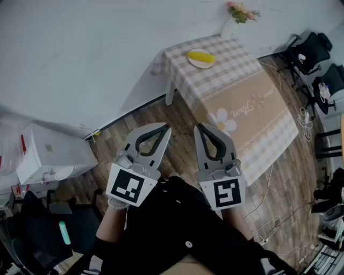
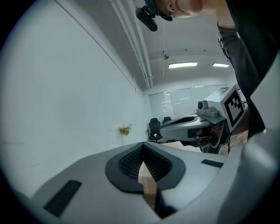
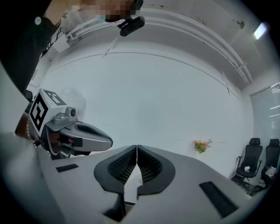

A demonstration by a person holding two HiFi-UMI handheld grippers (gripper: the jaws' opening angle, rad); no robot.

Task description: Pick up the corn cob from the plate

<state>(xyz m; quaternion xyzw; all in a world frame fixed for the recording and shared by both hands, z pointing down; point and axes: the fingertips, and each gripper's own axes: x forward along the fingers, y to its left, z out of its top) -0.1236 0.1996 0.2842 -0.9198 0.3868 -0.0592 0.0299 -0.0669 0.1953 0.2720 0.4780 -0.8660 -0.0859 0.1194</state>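
Yellow corn cob [image 1: 201, 56] lies lengthwise on a small pale plate [image 1: 208, 65], untouched, near the far end of the desk [image 1: 236, 96]. A checked cloth with a flower print covers the desk, and a little bunch of flowers [image 1: 242, 12] stands beyond the plate against the white wall.

Well apart from all this, above the wooden floor [image 1: 161, 113], the left hand-held gripper [image 1: 165, 129] and the right hand-held gripper [image 1: 199, 128] sit side by side close to the person's body, both pointing roughly level toward the desk. Each gripper view shows its ribbed pads pressed together at the tips with nothing between them.

That looks like a carrying posture, since no grasp is due until the desk is within reach. One gripper must then spread its jaws wide enough for the cob.
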